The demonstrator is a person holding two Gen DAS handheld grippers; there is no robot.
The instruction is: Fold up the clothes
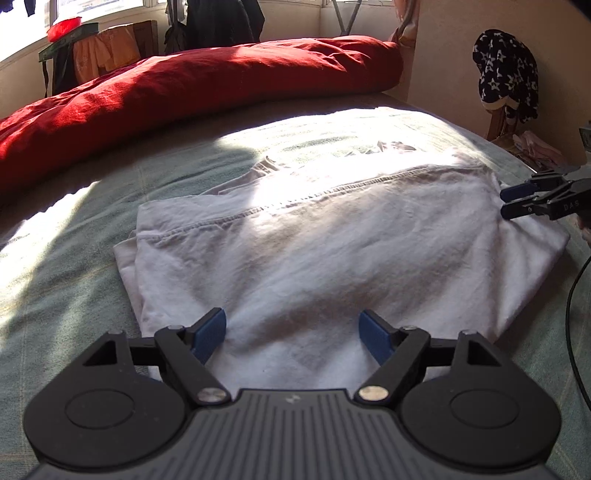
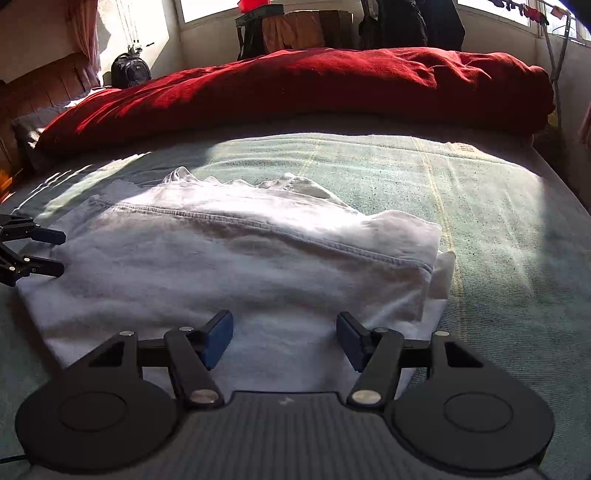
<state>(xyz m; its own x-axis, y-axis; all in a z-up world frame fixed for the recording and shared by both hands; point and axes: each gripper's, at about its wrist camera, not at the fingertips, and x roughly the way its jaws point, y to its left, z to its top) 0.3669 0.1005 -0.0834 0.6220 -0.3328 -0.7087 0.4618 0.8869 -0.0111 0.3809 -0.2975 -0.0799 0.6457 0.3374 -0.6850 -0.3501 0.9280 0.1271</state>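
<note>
Left wrist view: folded white cotton shirt point(image 1: 314, 251) flat on green woven bedspread point(image 1: 74, 288), left gripper point(image 1: 293, 334) fingers released above its near edge. Right gripper point(image 2: 284, 338) likewise spread, holding nothing. Best to pinch both near corners evenly, then fold away toward red quilt point(image 2: 295, 92).

**Lighting and picture quality, both wrist views**

Hard daylight enters through the windows point(image 2: 207, 9) at the back, which are blown out to white. A bright patch falls across the bed point(image 2: 480, 206) and the white garment point(image 1: 332, 236); the garment's upper fold glares and loses texture. Foreground and the red duvet point(image 1: 184, 85) lie partly in soft shadow. Fisheye bending curves the bed edges and walls. Focus is fair; slight softness at the rims.
</note>
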